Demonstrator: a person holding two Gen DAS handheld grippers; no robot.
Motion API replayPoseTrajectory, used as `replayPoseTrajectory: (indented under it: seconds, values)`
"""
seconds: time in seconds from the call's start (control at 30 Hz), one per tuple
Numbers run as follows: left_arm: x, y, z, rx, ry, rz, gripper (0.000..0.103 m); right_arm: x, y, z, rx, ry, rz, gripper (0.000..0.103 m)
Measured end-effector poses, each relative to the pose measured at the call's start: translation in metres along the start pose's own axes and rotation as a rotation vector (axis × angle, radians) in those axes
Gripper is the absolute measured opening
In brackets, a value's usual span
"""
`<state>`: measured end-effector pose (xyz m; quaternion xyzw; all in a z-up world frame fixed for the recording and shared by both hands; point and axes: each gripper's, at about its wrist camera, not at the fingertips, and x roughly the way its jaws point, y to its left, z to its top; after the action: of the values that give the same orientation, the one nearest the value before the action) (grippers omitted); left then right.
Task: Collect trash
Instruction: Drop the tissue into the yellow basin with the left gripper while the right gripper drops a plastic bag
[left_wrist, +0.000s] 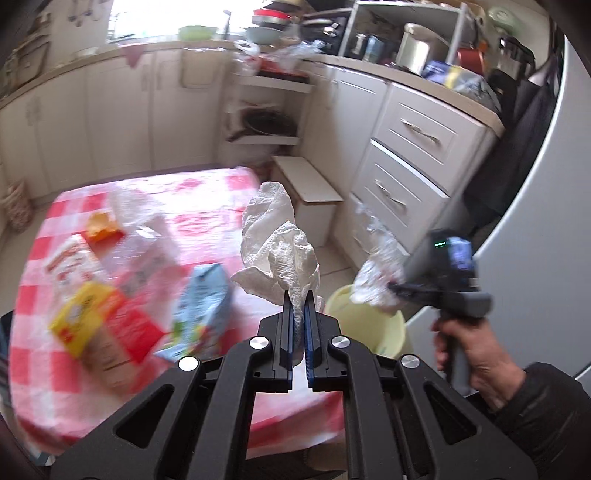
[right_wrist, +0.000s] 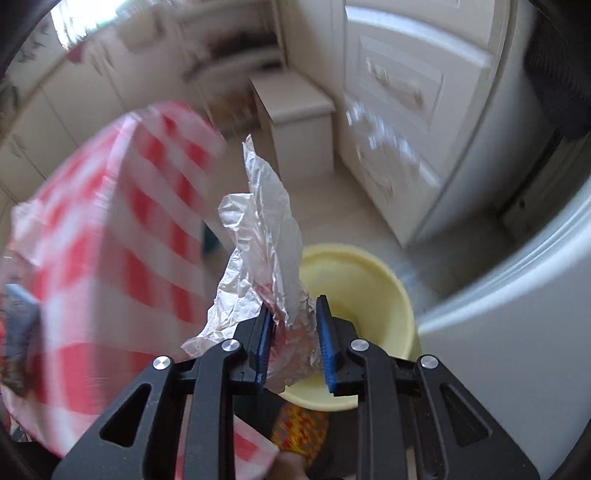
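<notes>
While blur smears the table (left_wrist: 207, 206), left claw (left_wrist: 299, 306) clamps tissue (left_wrist: 277, 243); right claw (right_wrist: 293, 314) clamps foil (right_wrist: 266, 236).

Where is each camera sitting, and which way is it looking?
Left wrist: rides the left gripper, looking forward and down across the checkered table; jaws pinch a paper towel; the person's right hand and right gripper show.
Right wrist: rides the right gripper, looking down at the yellow bin; jaws hold crumpled foil.
Shared: the table, bin, foil and white drawers.
</notes>
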<state>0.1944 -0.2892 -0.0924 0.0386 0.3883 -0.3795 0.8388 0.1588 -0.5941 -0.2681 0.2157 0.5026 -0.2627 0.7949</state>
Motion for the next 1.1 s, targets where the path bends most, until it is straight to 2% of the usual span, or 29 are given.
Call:
replayPoseTrajectory:
  seconds: [0.07, 0.1, 0.13, 0.2, 0.27, 0.33, 0.43, 0.53, 0.63, 0.7, 0.77, 0.83, 0.9, 0.97, 1.1]
  values:
    - [0.024, -0.017, 0.003, -0.004, 0.033, -0.032, 0.005, 0.040, -0.002, 0.004, -0.014, 0.135, 0.004, 0.026]
    - [0.037, -0.024, 0.005, -0.012, 0.052, -0.046, 0.005, 0.057, 0.002, 0.005, -0.049, 0.187, -0.024, 0.030]
    - [0.044, -0.028, 0.005, -0.017, 0.067, -0.058, 0.005, 0.072, 0.002, 0.006, -0.077, 0.226, -0.062, 0.039]
    - [0.067, -0.035, 0.005, -0.024, 0.107, -0.088, 0.005, 0.082, -0.011, 0.010, -0.043, 0.236, -0.068, 0.045]
    - [0.087, -0.045, 0.002, -0.021, 0.141, -0.106, 0.005, 0.064, -0.023, 0.022, 0.028, 0.174, -0.016, 0.053]
    - [0.107, -0.056, -0.001, -0.024, 0.176, -0.125, 0.005, 0.038, -0.026, 0.032, 0.042, 0.080, 0.018, 0.070]
    - [0.151, -0.074, -0.009, -0.047, 0.250, -0.153, 0.005, -0.017, -0.035, 0.048, 0.099, -0.131, 0.095, 0.071]
    - [0.201, -0.097, -0.019, -0.072, 0.337, -0.173, 0.005, -0.065, -0.041, 0.055, 0.151, -0.336, 0.166, 0.078]
    - [0.251, -0.123, -0.025, -0.067, 0.405, -0.162, 0.006, -0.091, -0.039, 0.057, 0.160, -0.451, 0.219, 0.078]
    - [0.282, -0.133, -0.032, -0.073, 0.451, -0.142, 0.017, -0.102, -0.033, 0.056, 0.141, -0.505, 0.212, 0.078]
    - [0.311, -0.140, -0.038, -0.085, 0.489, -0.103, 0.048, -0.107, -0.028, 0.058, 0.127, -0.515, 0.214, 0.078]
    - [0.320, -0.140, -0.041, -0.095, 0.494, -0.082, 0.052, -0.108, -0.027, 0.062, 0.134, -0.522, 0.230, 0.078]
    - [0.315, -0.139, -0.037, -0.108, 0.488, -0.098, 0.057, -0.111, -0.026, 0.067, 0.146, -0.530, 0.248, 0.078]
    - [0.289, -0.128, -0.029, -0.106, 0.449, -0.098, 0.068, -0.121, -0.027, 0.068, 0.159, -0.554, 0.259, 0.078]
    - [0.236, -0.103, -0.008, -0.132, 0.344, -0.139, 0.073, -0.141, -0.024, 0.066, 0.194, -0.604, 0.286, 0.081]
